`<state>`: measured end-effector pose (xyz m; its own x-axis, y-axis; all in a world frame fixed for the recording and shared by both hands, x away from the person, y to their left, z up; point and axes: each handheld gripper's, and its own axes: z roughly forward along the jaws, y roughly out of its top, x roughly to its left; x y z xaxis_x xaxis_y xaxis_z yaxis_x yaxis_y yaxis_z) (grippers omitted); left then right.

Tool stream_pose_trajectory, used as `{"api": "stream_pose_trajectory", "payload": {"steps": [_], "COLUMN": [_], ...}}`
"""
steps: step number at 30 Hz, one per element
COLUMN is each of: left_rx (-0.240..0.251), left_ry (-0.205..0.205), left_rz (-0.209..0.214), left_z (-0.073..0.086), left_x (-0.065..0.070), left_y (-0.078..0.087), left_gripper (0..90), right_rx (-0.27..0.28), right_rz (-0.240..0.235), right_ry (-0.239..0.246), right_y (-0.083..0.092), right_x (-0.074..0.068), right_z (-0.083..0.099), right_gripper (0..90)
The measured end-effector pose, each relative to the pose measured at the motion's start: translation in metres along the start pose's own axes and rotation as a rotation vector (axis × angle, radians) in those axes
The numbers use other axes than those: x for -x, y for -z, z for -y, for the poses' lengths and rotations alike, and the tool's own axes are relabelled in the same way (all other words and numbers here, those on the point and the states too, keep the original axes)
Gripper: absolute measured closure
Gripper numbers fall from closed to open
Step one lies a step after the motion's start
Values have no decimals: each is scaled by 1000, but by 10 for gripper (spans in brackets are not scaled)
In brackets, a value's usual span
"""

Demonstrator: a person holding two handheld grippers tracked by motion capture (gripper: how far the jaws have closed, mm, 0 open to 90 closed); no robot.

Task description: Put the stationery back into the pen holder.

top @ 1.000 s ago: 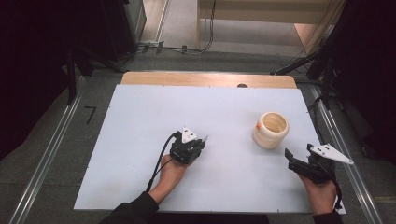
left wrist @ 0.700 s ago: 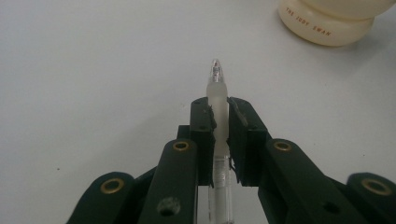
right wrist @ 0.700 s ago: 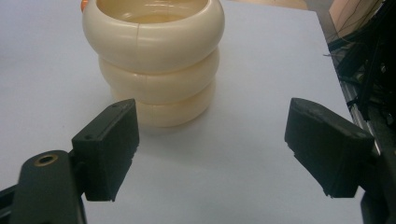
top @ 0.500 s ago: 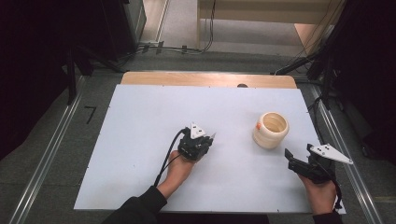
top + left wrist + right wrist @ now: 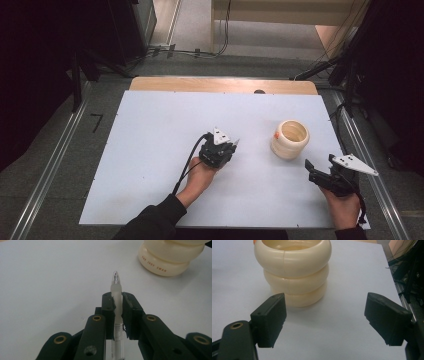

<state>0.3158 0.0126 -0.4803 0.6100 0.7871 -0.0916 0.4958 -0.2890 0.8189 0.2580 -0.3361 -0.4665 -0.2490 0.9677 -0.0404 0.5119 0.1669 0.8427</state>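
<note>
**A:** Take the cream ribbed cup (image 5: 290, 139) as the fixed mark and start at the left. What is there?

**B:** The left gripper (image 5: 231, 146) sits to the left of the cup, over the white table top (image 5: 150, 130), near the middle of it. A hand (image 5: 199, 177) in a dark sleeve carries it from below, and a black cable trails back from it towards the person.

**A:** Is it grasping anything?

**B:** Yes. In the left gripper view its jaws are clenched on a thin clear pen (image 5: 116, 293). The frosted barrel is pinched between the two black pads and the rounded, glinting tip sticks out past them. The tip points roughly towards the cup, which stands up and to the right in that view, well apart from it.

**A:** And the cup itself?

**B:** It stands upright on the table, three stacked rings with an open mouth, and a small orange patch shows at its rim on the left.

**A:** Then right of the cup?

**B:** The right gripper (image 5: 319, 168), held low near the table's right edge, just this side of the cup. In the right gripper view its jaws are spread wide, nothing between them, and the cup (image 5: 293, 270) stands ahead of the left jaw, not touching.
</note>
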Motion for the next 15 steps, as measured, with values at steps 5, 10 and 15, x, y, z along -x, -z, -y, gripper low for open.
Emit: {"api": "stream_pose_trajectory", "payload": {"steps": [5,10,15], "left_rx": [9,7,9], "left_ry": [-3,-15,-22], "left_rz": [8,15,24], "left_z": [-8,-14,-18], "left_x": [4,8,14], "left_y": [-3,-6,-10], "left_gripper": [813,813,813], "right_rx": [-1,-3,-4], "right_rz": [-2,-1,-1], "right_ry": [-1,-3,-3], "right_y": [-1,-1,-1], "right_x": [0,0,1], "right_z": [0,1,1], "right_gripper": [163,163,163]}}
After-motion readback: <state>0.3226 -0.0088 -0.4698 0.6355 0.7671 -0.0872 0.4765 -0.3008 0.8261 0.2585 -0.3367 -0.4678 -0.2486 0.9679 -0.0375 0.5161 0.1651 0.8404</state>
